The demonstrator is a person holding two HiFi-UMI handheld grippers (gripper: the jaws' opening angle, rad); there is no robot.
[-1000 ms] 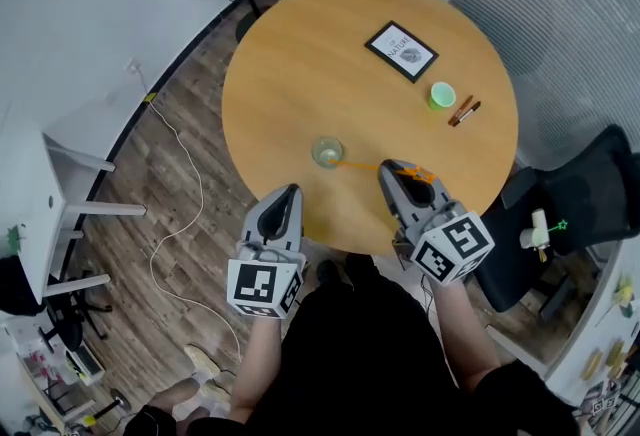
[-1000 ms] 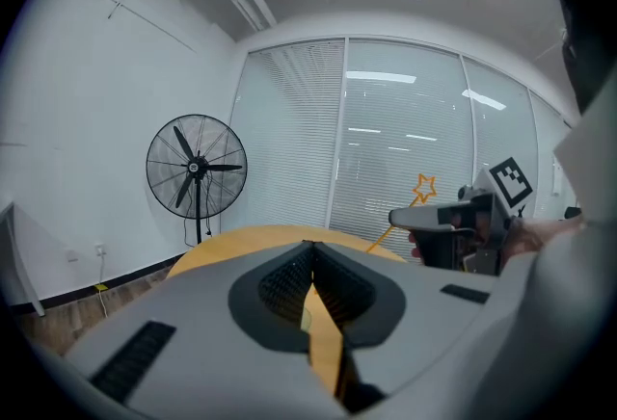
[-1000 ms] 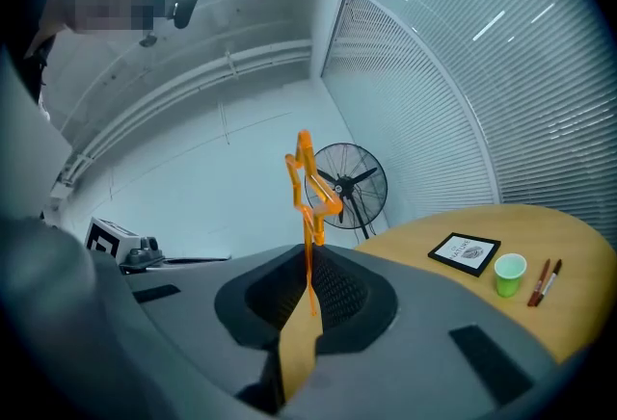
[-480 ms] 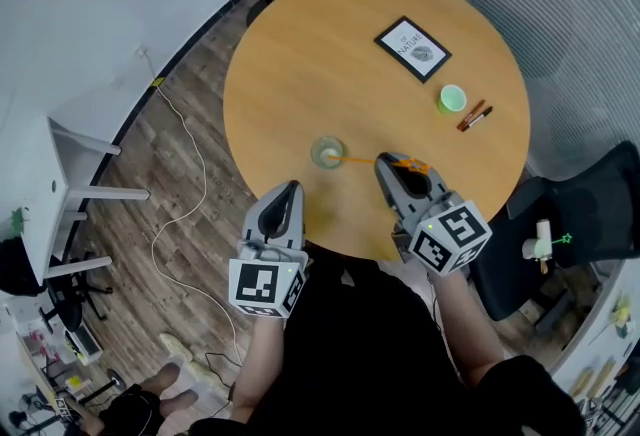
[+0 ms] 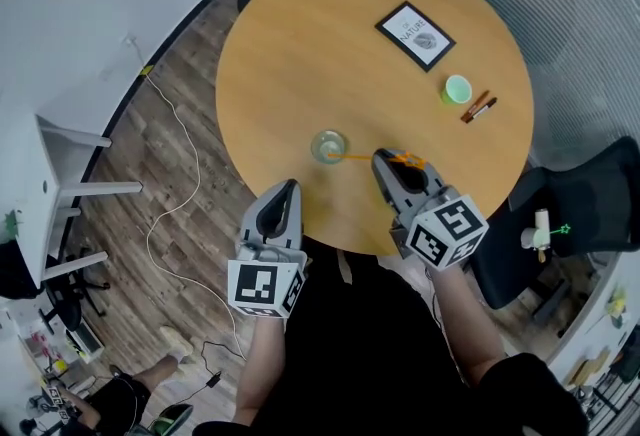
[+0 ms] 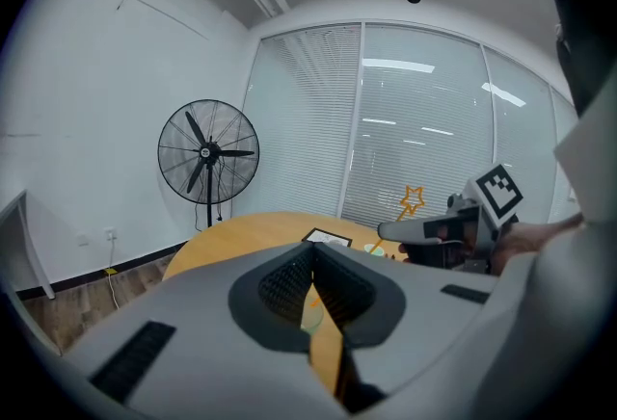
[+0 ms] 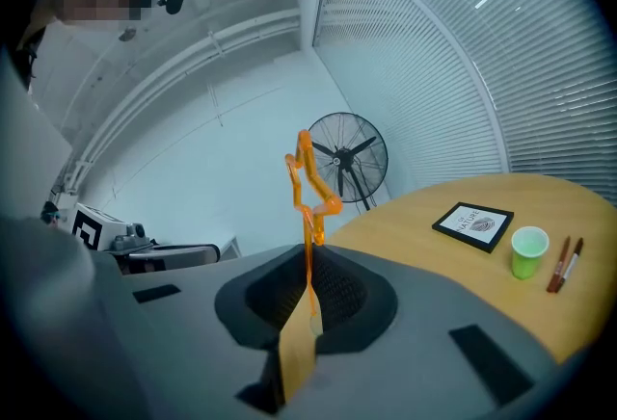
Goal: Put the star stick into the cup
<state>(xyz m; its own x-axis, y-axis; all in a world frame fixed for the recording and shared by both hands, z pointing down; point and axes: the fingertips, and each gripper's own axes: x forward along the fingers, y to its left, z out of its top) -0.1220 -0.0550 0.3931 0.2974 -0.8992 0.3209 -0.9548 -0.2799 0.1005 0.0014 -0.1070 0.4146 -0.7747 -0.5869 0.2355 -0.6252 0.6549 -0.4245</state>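
Two grippers hung over the lower edge of the round surface (image 5: 330,44). The right gripper (image 5: 384,160) had its fingers clamped on the orange star stick (image 7: 308,185), with the star to the right and the plain end reaching left to the rim of the clear cup (image 5: 328,146) near frame centre. The left gripper (image 5: 289,190), lower left, had its fingers closed on nothing.

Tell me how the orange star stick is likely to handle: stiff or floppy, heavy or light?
Probably stiff: the star stick stands straight out of the right gripper without sagging. Likely light: it looks like thin, see-through plastic. Its star end sits beyond the grip, so it may pivot if held loosely.
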